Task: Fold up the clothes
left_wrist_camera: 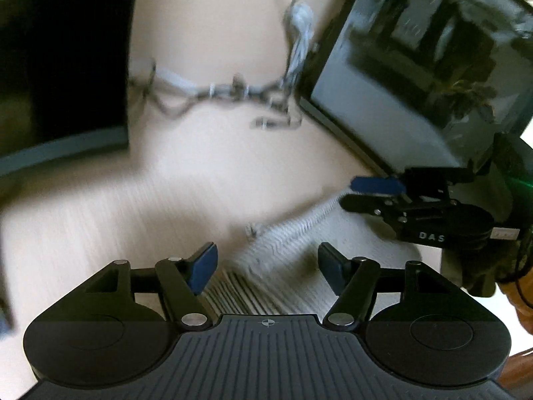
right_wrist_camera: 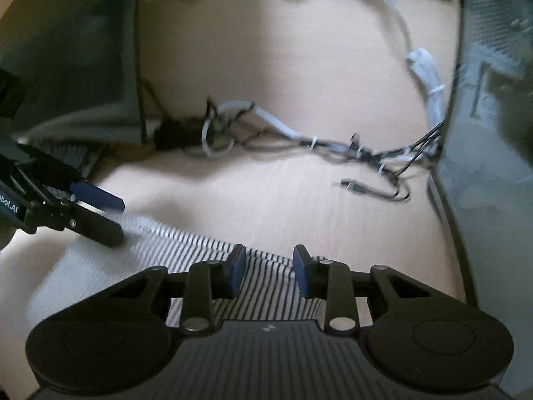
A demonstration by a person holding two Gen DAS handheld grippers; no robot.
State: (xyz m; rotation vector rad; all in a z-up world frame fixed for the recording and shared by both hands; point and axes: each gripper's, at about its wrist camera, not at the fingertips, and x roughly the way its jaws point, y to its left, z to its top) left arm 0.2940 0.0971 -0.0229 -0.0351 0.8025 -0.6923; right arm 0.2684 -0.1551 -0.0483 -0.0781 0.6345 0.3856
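Nearest, right wrist view: right tool, jaws part spread, straddling the near edge of the striped garment; cloth between the pads, contact not discernible through blur, so no certain pinch.

Nearest, left wrist view: left tool, jaws spread wide, nothing gripped; the same striped garment directly below and ahead between the pads.

Middle: garment lying flat on the pale wooden bench, long axis running from near right to far left in the right wrist view, along its upper edge. Left tool at the far-left end of that edge, right tool at the near end; one tool per end, neither plainly nearer the middle.

Judgement: next move hinges on both ends lifting together across that axis.

Far: tangle of cables; dark monitor at right, dark panel at left.
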